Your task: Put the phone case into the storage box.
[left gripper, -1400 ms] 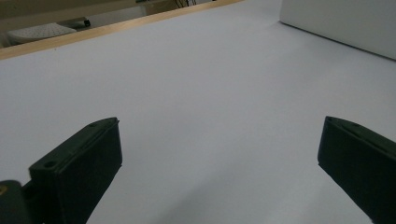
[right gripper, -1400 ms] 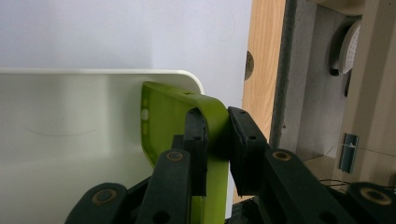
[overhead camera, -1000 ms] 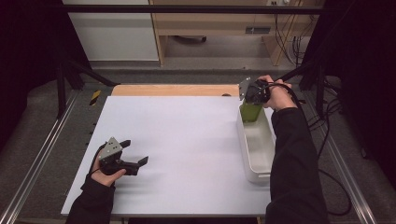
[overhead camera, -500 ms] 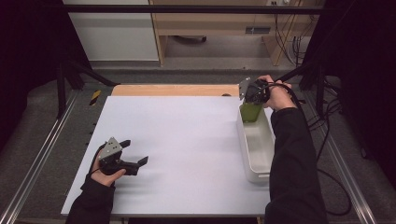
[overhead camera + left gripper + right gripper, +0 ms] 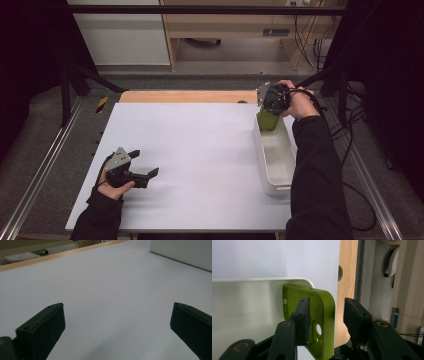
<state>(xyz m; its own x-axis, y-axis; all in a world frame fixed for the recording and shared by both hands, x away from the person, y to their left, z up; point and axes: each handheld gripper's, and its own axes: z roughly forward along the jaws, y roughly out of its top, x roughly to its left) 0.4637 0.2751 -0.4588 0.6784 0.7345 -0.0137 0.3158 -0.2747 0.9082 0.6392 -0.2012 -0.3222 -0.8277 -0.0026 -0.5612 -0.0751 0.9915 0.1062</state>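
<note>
A green phone case stands on edge in the far end of a white bin. My right gripper reaches down onto it. Its jaws have just been opening. In the right gripper view the green case has one wall between the jaws of my right gripper: one fingertip sits inside the case, and the other stands apart from its outer side. My left gripper rests low over the white table near the front left, open and holding nothing; the left gripper view shows its jaws spread wide over bare table.
The white bin runs along the table's right edge, and its side wall shows far off in the left gripper view. A wooden strip borders the table's far edge. Metal rails flank the table.
</note>
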